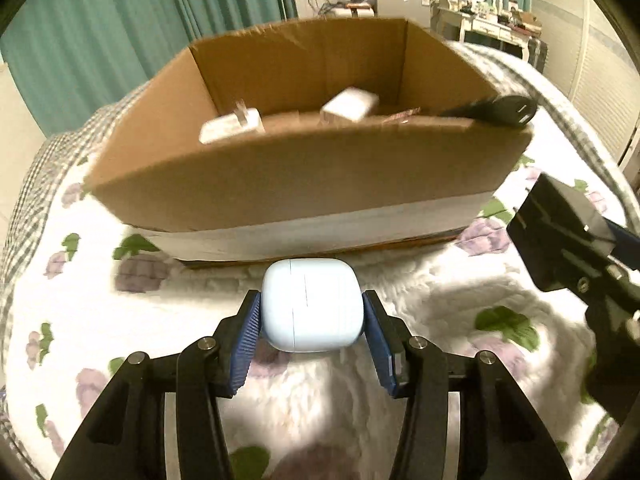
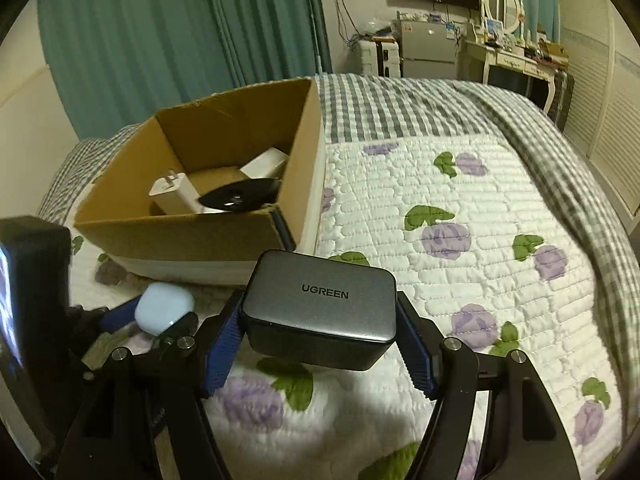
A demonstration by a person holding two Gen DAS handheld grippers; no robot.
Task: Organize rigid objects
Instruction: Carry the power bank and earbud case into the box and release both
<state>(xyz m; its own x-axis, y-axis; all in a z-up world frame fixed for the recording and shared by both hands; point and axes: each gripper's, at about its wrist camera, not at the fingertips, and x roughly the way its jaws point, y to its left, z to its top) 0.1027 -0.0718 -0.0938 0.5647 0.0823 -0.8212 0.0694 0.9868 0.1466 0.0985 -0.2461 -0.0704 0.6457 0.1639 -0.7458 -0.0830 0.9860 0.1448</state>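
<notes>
My left gripper is shut on a pale blue earbud case, held just above the quilt in front of an open cardboard box. The case also shows in the right wrist view. My right gripper is shut on a grey UGREEN charger, held above the quilt to the right of the box. Inside the box lie two white chargers and a black oval object; in the left wrist view that black object shows at the box's right corner.
The floral quilt covers the bed, with a grey checked blanket behind and to the right. Teal curtains hang behind the box. A dresser with a mirror stands at the far wall. The right gripper's body shows at right.
</notes>
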